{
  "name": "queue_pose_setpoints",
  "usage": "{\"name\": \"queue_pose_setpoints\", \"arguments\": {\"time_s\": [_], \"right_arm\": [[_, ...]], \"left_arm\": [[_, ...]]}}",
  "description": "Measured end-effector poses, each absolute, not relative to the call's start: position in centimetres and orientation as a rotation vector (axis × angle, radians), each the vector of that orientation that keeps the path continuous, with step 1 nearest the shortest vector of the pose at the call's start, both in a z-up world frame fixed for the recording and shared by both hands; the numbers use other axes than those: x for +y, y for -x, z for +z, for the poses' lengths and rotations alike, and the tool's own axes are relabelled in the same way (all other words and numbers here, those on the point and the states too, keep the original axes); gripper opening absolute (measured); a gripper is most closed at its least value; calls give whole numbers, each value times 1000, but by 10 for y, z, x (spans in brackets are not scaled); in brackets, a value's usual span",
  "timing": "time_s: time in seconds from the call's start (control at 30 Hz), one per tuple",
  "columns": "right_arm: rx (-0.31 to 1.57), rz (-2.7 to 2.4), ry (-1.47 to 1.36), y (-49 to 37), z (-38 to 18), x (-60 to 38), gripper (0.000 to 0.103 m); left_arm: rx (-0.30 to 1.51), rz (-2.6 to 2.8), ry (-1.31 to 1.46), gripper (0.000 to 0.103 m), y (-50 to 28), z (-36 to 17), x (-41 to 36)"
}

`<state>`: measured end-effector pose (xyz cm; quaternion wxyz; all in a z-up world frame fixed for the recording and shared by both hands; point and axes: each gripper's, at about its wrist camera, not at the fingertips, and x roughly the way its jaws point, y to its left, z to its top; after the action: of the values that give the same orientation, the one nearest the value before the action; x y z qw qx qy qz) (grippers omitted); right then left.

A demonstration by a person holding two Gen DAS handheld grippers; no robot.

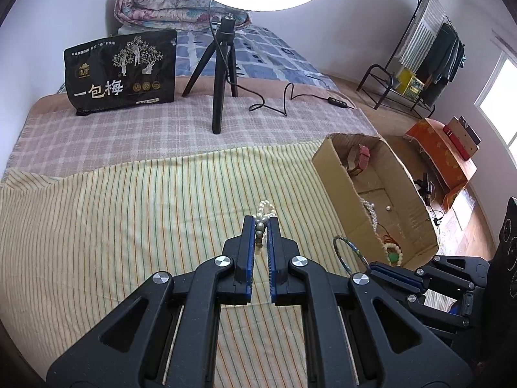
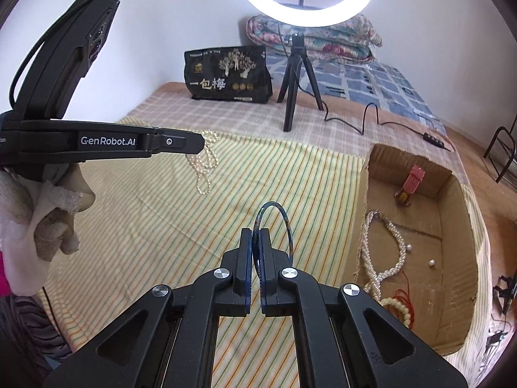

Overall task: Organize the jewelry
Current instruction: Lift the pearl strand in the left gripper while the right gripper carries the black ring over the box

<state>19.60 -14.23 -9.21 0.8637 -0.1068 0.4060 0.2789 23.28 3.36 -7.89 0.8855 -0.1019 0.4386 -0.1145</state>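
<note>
My left gripper (image 1: 261,223) is shut on a pearl necklace (image 1: 263,215) and holds it above the striped cloth; in the right wrist view the necklace (image 2: 203,165) hangs from the left gripper (image 2: 202,142). My right gripper (image 2: 256,234) is shut on a thin blue-green bangle (image 2: 284,223), upright, just left of the cardboard box (image 2: 362,194). The bangle also shows in the left wrist view (image 1: 347,252). The box (image 1: 336,174) holds a red watch (image 2: 408,186), a pearl strand (image 2: 384,252), a beaded bracelet (image 2: 400,307) and loose pearls.
A ring light on a black tripod (image 1: 221,74) stands behind the cloth, its cable (image 1: 278,100) trailing right. A black snack bag (image 1: 121,68) stands at the back left. A folded quilt (image 2: 323,38) lies farther back. A clothes rack (image 1: 429,58) stands at the right.
</note>
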Motion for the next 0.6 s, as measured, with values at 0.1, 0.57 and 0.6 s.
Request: {"name": "queue_pose_setpoints", "arguments": {"time_s": [0.1, 0.57, 0.6], "right_arm": [[829, 580, 218, -196, -82, -147, 2], [761, 486, 127, -215, -42, -207, 2], [763, 475, 116, -218, -42, -214, 2]], "left_arm": [[893, -256, 221, 5, -230, -69, 30], [825, -374, 224, 5, -216, -35, -22], [823, -386, 221, 5, -216, -35, -28]]}}
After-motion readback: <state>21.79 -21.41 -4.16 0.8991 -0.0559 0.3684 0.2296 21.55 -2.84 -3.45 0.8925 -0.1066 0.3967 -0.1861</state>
